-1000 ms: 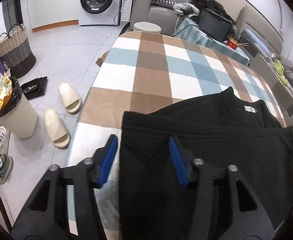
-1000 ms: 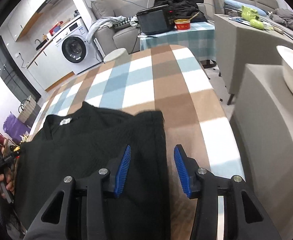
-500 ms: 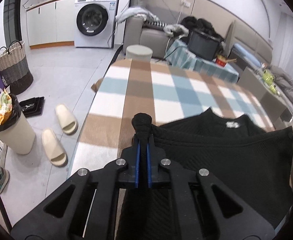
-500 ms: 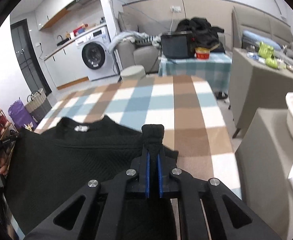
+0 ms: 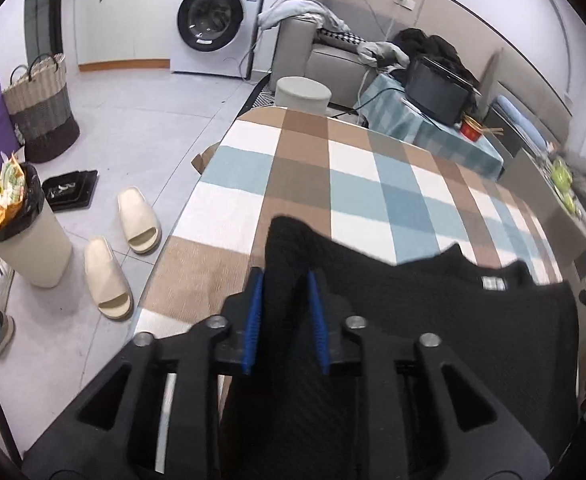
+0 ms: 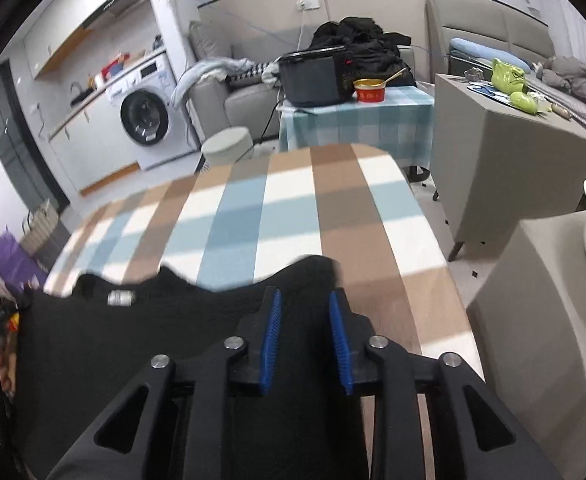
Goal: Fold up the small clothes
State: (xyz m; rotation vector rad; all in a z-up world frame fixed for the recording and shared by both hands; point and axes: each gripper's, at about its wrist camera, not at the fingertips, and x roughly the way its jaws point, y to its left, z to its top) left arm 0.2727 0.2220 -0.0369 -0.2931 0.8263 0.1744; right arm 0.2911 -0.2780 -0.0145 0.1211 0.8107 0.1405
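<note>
Both hand-held grippers, left and right, had jaws opening with the black knit top's bunched corners between them, above the checked tabletop. Soft, light and limp, it looked best taken by hem corners.

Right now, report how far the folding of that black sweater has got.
Done: the black sweater lies on the checked table cover, collar label up. In hand: left gripper and right gripper each have fabric between opening jaws. Left: whether a fold is complete cannot be told; sweater not yet compact.
</note>
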